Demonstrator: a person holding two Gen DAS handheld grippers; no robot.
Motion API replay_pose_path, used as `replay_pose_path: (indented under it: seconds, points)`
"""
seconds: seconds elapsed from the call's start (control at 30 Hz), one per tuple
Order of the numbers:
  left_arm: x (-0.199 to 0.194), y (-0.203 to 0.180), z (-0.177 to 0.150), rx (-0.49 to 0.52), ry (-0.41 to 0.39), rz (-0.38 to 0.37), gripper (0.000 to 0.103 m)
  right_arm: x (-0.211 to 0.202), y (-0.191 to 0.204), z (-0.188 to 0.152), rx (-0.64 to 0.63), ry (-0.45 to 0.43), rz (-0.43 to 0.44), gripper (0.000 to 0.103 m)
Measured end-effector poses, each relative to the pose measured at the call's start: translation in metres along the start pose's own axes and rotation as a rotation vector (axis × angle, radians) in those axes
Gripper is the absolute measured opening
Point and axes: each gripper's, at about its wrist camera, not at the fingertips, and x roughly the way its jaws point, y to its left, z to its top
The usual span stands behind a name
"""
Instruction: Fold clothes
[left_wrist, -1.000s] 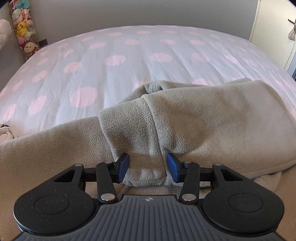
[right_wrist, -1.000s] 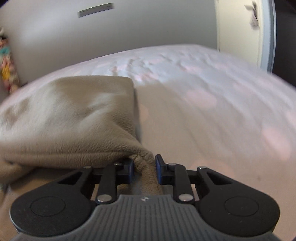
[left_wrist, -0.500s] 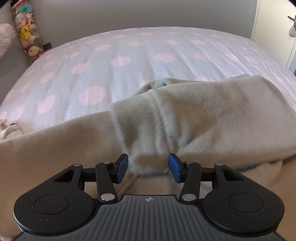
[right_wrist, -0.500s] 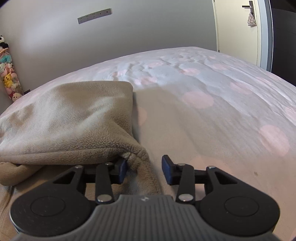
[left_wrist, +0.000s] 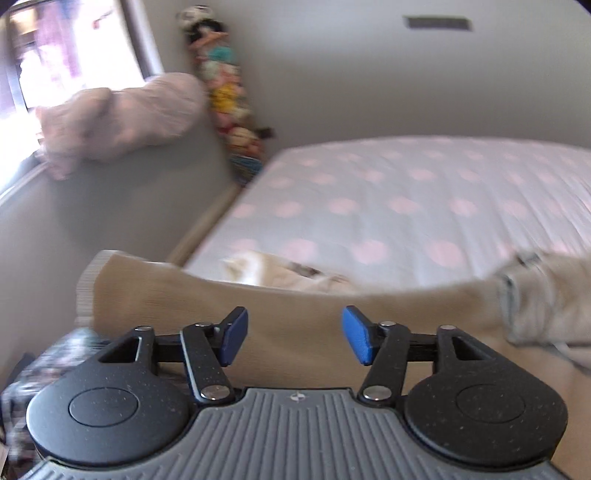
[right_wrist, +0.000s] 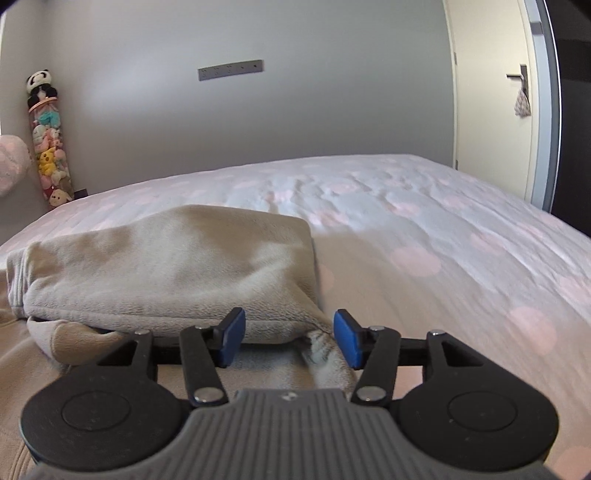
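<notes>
A beige fleece garment (right_wrist: 177, 266) lies on the bed, its upper part folded over into a thick pad. My right gripper (right_wrist: 289, 339) is open, its jaws standing apart at the folded pad's near right corner, holding nothing. My left gripper (left_wrist: 294, 339) is open and empty above a flat beige stretch of the garment (left_wrist: 295, 306) near the bed's left edge. The folded part shows blurred at the far right of the left wrist view (left_wrist: 546, 291).
The bed has a white cover with pink dots (right_wrist: 424, 236). A grey headboard (left_wrist: 110, 206) with a pink pillow (left_wrist: 122, 118) on top stands at left. A tube of plush toys (right_wrist: 48, 147) stands in the corner. A cream door (right_wrist: 495, 110) is at right.
Both grippers have opened and let go of the garment. The left gripper has swung left toward the headboard. The right gripper has drawn back a little from the folded corner.
</notes>
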Motion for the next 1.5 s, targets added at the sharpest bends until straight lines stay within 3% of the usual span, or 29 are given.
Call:
replay_pose_path:
  seconds: [0.1, 0.3, 0.5, 0.67, 0.73, 0.83, 0.93, 1.13, 1.33, 1.5]
  points:
    - [-0.013, 0.050, 0.010, -0.114, -0.016, 0.079, 0.061, -0.004, 0.006, -0.001, -0.027, -0.017, -0.001, 0.063]
    - [-0.005, 0.123, 0.006, -0.351, 0.039, 0.109, 0.063, -0.004, 0.013, -0.008, -0.067, -0.022, -0.007, 0.063]
    - [0.023, 0.158, -0.014, -0.531, 0.106, 0.102, 0.063, -0.004, 0.012, -0.010, -0.066, -0.030, -0.003, 0.063]
    - [0.036, 0.166, -0.015, -0.612, 0.068, 0.068, 0.061, 0.002, 0.009, -0.011, -0.042, -0.018, -0.006, 0.065]
    - [0.038, 0.161, -0.009, -0.593, 0.066, 0.063, 0.032, 0.006, 0.010, -0.012, -0.045, -0.013, -0.004, 0.065]
    - [0.034, 0.151, -0.001, -0.564, 0.048, 0.067, 0.024, 0.009, 0.012, -0.012, -0.050, -0.018, 0.001, 0.065]
    - [0.019, 0.138, 0.011, -0.546, -0.008, 0.026, 0.022, 0.010, 0.014, -0.012, -0.058, -0.017, 0.005, 0.065]
    - [-0.033, 0.090, 0.052, -0.475, -0.145, -0.131, 0.020, 0.006, 0.012, -0.008, -0.036, -0.035, 0.008, 0.065]
    - [-0.095, 0.003, 0.094, -0.326, -0.275, -0.338, 0.019, -0.008, 0.005, -0.003, 0.004, -0.072, 0.013, 0.066]
    - [-0.128, -0.083, 0.118, -0.232, -0.317, -0.505, 0.019, -0.013, -0.003, 0.000, 0.055, -0.077, 0.022, 0.066]
